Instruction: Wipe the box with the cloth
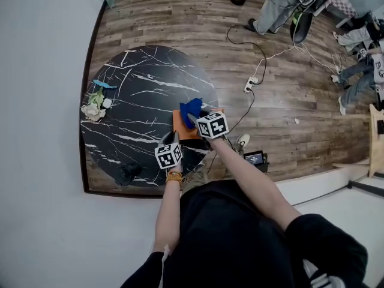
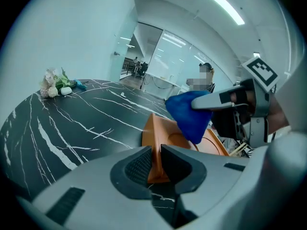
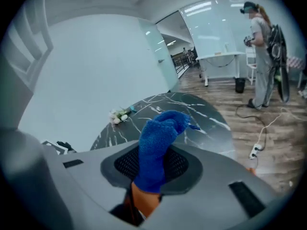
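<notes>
the left gripper [image 2: 154,163] is closed narrowly on the near edge of the orange box [image 2: 158,128], steadying it at the near right of the black marble table [image 2: 72,123]. the right gripper [image 3: 152,169] clamps the bunched blue cloth [image 3: 158,138] over the box, likely for wiping.

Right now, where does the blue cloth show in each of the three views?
Head view: blue cloth at centre, over the orange box.
Left gripper view: cloth right of centre, above the box.
Right gripper view: cloth low centre, pinched in the right gripper.
Shared landmark: white flowers at the black table's edge, in all three.
</notes>
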The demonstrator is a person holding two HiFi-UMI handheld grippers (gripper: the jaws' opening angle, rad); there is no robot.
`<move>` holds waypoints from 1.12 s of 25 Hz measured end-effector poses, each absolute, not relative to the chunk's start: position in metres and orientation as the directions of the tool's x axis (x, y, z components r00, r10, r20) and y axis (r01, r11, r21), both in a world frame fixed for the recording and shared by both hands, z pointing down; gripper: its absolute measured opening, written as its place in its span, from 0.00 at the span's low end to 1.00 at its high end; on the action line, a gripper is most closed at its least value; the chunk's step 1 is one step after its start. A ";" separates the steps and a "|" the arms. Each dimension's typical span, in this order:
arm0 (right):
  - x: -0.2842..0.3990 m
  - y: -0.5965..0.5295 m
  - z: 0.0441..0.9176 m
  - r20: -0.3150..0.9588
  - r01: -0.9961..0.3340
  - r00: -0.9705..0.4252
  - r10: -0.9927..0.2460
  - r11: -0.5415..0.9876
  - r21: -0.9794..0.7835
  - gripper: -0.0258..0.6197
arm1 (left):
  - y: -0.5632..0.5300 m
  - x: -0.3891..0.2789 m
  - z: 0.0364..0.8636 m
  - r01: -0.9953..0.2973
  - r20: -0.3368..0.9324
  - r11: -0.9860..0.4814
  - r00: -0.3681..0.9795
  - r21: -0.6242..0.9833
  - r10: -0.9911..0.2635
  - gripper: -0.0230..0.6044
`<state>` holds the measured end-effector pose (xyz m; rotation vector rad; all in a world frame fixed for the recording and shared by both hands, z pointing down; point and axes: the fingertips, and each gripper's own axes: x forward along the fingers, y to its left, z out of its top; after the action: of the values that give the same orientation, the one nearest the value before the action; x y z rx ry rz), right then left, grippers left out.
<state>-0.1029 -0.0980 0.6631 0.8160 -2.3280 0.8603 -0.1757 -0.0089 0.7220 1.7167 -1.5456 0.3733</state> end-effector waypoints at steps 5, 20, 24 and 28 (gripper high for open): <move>-0.159 -0.078 0.683 0.679 -0.622 -0.699 -0.224 0.659 -0.423 0.18 | -0.008 -0.176 0.724 -0.933 0.678 0.042 0.228 0.357 -0.699 0.13; -0.140 -0.073 0.712 0.765 -0.702 -0.601 -0.233 0.612 -0.365 0.18 | -0.010 -0.176 0.725 -0.921 0.686 0.057 0.245 0.385 -0.685 0.14; -0.126 -0.076 0.713 0.765 -0.713 -0.595 -0.246 0.601 -0.361 0.18 | -0.012 -0.179 0.725 -0.928 0.689 0.046 0.240 0.369 -0.683 0.14; -0.105 -0.073 0.714 0.764 -0.734 -0.593 -0.255 0.561 -0.383 0.18 | -0.007 -0.174 0.726 -0.932 0.693 0.027 0.248 0.361 -0.677 0.14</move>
<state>-0.1048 -0.0731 0.7143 0.7891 -2.1332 0.9336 -0.1741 -0.0069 0.7256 1.7154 -1.4962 0.3993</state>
